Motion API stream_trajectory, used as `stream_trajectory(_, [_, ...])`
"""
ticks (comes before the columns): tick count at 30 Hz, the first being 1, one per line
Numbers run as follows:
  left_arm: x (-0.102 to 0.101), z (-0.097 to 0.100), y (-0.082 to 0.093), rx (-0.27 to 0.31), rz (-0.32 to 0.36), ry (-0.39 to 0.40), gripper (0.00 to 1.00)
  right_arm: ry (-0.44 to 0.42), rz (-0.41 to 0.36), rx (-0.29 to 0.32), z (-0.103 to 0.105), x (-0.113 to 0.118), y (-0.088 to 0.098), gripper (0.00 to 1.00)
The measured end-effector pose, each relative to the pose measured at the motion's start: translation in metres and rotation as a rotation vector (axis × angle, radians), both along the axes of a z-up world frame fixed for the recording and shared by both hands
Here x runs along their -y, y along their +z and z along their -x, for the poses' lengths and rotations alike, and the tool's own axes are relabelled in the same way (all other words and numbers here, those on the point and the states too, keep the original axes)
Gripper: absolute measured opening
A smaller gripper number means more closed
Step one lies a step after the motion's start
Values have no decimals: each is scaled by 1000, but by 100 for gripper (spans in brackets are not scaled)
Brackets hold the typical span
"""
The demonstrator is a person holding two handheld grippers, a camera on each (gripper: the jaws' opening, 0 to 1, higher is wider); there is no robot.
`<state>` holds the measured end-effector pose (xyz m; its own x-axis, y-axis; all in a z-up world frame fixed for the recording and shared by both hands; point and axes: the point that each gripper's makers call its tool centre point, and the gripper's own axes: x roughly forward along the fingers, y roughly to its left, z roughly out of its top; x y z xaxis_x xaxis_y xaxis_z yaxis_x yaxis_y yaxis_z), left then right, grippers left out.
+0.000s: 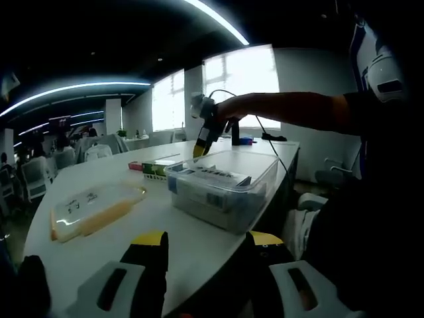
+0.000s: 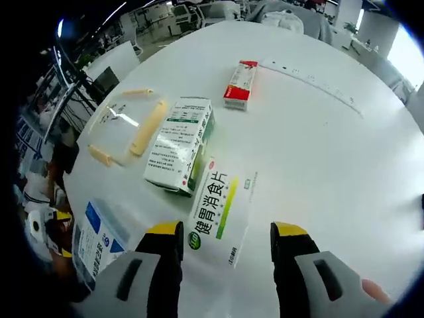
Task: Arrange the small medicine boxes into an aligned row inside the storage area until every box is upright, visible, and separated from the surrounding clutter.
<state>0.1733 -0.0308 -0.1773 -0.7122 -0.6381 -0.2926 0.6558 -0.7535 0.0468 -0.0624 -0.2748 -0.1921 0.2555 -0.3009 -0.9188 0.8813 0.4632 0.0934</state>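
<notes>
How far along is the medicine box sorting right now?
Early stage. Done: some boxes already lie inside the clear storage bin, though not upright. In hand: nothing; the right gripper hovers open over the flat green-striped box, and the left gripper is open too. Left: that box, the green-and-white box and the red-ended box lie on the table.

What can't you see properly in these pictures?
- Left gripper view: the boxes in the clear bin are blurred by its wall; labels unreadable.
- Right gripper view: the blue-and-white box is cut off by the dark rim.
- Right gripper view: the red-and-white box has print too small to read.
</notes>
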Motion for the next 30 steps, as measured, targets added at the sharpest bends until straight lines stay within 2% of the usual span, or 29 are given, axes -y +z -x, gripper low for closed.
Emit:
stream_trajectory(4, [0, 0, 1, 1, 6, -2, 45, -13, 37, 10, -5, 8, 5, 51])
stream_trajectory(7, [0, 0, 0, 1, 4, -1, 45, -12, 11, 1, -8, 8, 2, 51])
stream_trajectory(13, [1, 0, -1, -2, 3, -2, 45, -22, 11, -34, -9, 11, -4, 50])
stream_trajectory(20, [-1, -2, 0, -11, 2, -3, 45, -53, -20, -57, -17, -3, -7, 49])
stream_trajectory(24, [-2, -1, 1, -16, 6, -9, 45, -61, -37, -81, -15, 9, -12, 48])
stream_trajectory(28, [-2, -1, 3, -12, 10, -11, 45, -45, -24, -74, -21, 5, -14, 40])
stream_trajectory(30, [-3, -1, 4, -17, 12, -11, 45, -47, -38, -75, -22, 4, -13, 42])
